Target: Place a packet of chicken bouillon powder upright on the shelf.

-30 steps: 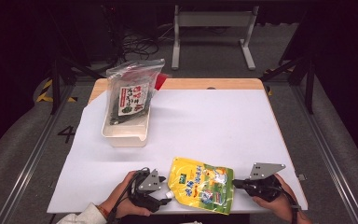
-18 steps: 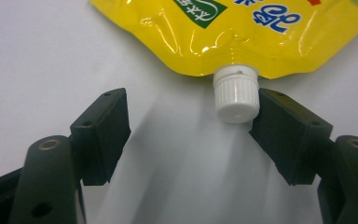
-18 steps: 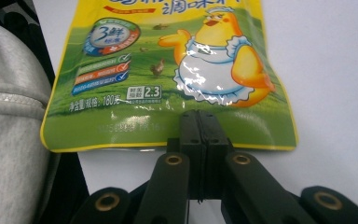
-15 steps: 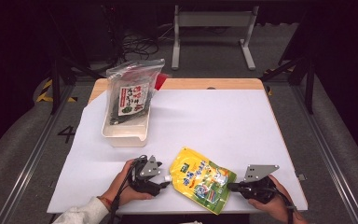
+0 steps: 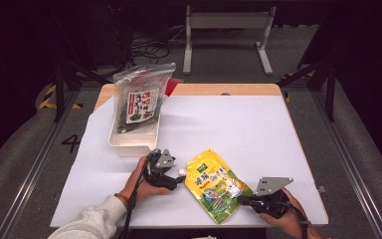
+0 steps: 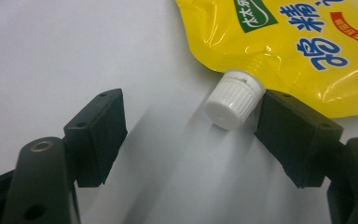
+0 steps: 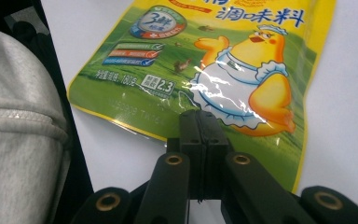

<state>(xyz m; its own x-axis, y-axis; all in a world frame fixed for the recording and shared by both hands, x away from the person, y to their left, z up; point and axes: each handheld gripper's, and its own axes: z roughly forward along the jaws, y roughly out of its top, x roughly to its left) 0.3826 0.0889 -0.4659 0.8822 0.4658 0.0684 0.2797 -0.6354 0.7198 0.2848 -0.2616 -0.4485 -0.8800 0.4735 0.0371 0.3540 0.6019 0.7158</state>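
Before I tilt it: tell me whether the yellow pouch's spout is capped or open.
Capped. The white ribbed cap sits on the spout of the yellow pouch, which lies flat on the table.

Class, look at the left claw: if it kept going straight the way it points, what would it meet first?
Most likely the white cap of the yellow pouch: it lies between the open left claw jaws, right by one jaw.

Yellow-and-green spouted pouch (image 5: 218, 184), glossy, lies flat on the white table, set diagonally near the front edge. Blue lettering up top, cartoon chick in an apron on the green lower half. White ribbed screw cap (image 6: 233, 99) still on, at the pouch's upper-left corner.
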